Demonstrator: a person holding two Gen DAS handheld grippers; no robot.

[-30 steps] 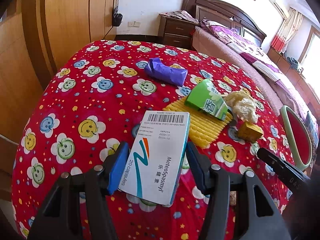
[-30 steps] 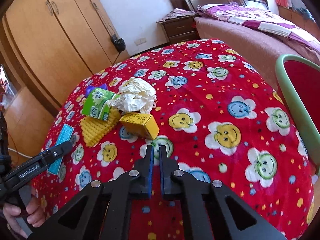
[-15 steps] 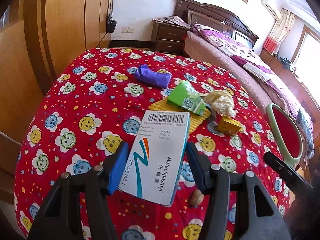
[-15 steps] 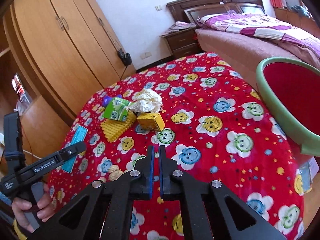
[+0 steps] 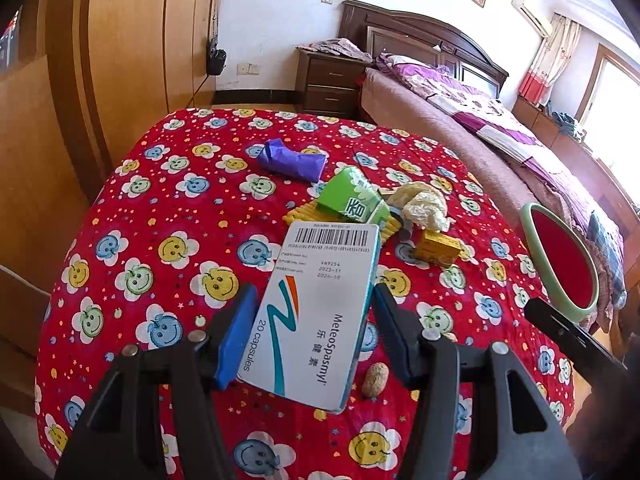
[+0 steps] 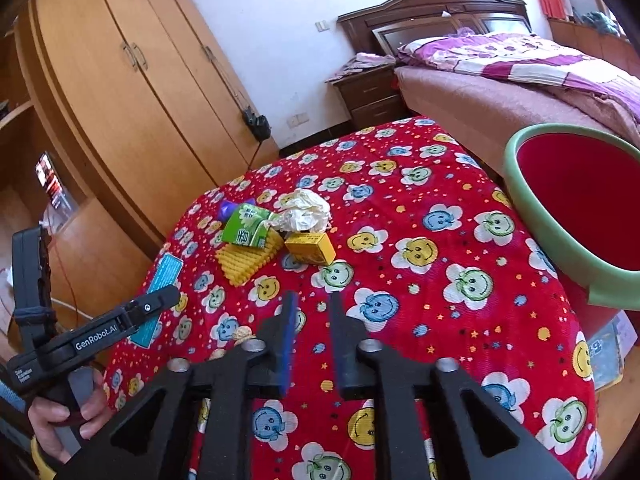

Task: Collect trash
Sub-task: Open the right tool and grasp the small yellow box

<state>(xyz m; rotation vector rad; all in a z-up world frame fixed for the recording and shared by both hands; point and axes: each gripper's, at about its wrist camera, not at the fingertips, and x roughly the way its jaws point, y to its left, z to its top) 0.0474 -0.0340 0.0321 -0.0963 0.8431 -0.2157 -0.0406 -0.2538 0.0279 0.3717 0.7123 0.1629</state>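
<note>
Carrying one piece of trash is the step in hand: the left gripper (image 5: 312, 332) pinches a white medicine box (image 5: 316, 312) by its long sides, clear above the table, with a peanut (image 5: 375, 379) lying on the cloth beneath it. The next move, as I judge it, calls for swinging that box rightward over the green-rimmed red bin (image 6: 576, 208) beside the table's right edge and spreading the jaws only once it is above the opening. Further right on the table the remaining litter sits bunched: a purple wrapper (image 5: 290, 162), a green carton (image 6: 246, 230) on a yellow ridged piece (image 6: 244, 262), crumpled paper (image 6: 306, 210) and a small yellow box (image 6: 310, 246). The right gripper (image 6: 312, 340) has just been opening, jaws narrowly parted with nothing between them, fit to take the yellow box. A red smiley-flower cloth (image 6: 440, 300) covers the table; wardrobes stand left, a bed right.
</note>
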